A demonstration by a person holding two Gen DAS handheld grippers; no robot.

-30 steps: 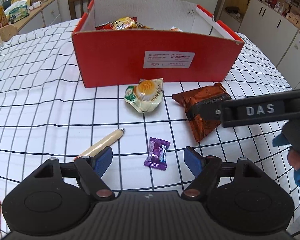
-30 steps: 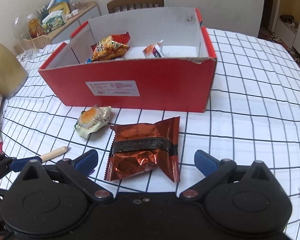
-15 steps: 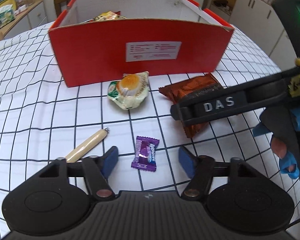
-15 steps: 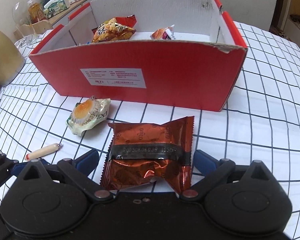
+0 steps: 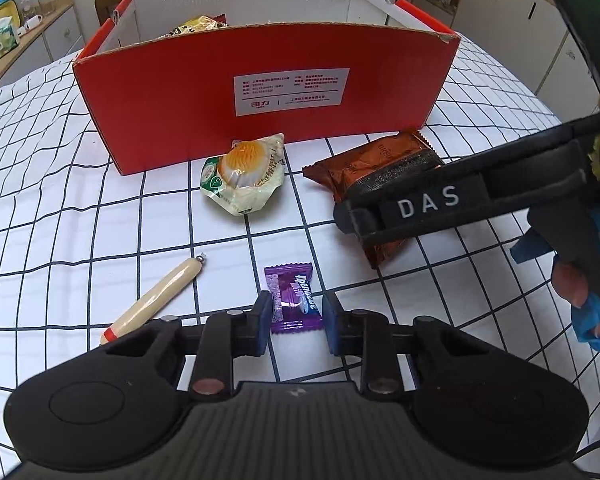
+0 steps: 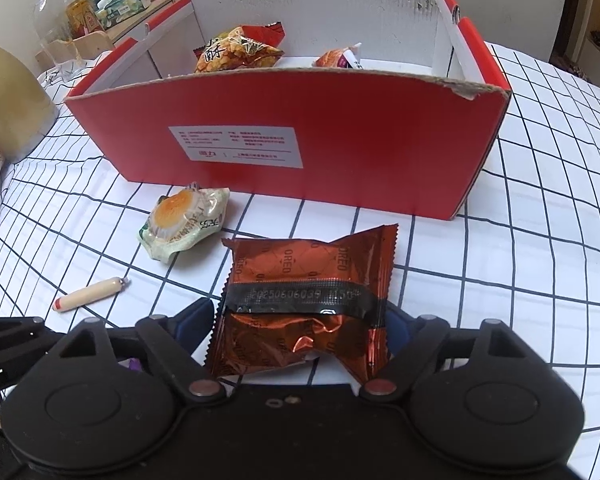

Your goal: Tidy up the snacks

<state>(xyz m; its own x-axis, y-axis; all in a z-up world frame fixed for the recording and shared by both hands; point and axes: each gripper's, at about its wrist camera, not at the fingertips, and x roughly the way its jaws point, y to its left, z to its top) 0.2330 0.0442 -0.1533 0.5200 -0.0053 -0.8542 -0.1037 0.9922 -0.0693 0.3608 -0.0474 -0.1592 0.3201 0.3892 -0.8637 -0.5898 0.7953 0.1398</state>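
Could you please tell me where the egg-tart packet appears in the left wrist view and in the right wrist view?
Left wrist view: the egg-tart packet lies centre, just before the red box, left of the brown Oreo packet.
Right wrist view: the packet lies left of centre, again before the box.
Shared landmark: the box's white label.

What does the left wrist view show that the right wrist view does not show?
Only the left wrist view: the whole purple candy between the closing left tongs, and white cabinets. Only the right wrist view: a gold bottle and a small packet inside the box. Both: red box, egg snack, sausage stick, Oreo pack between the closing right tongs.
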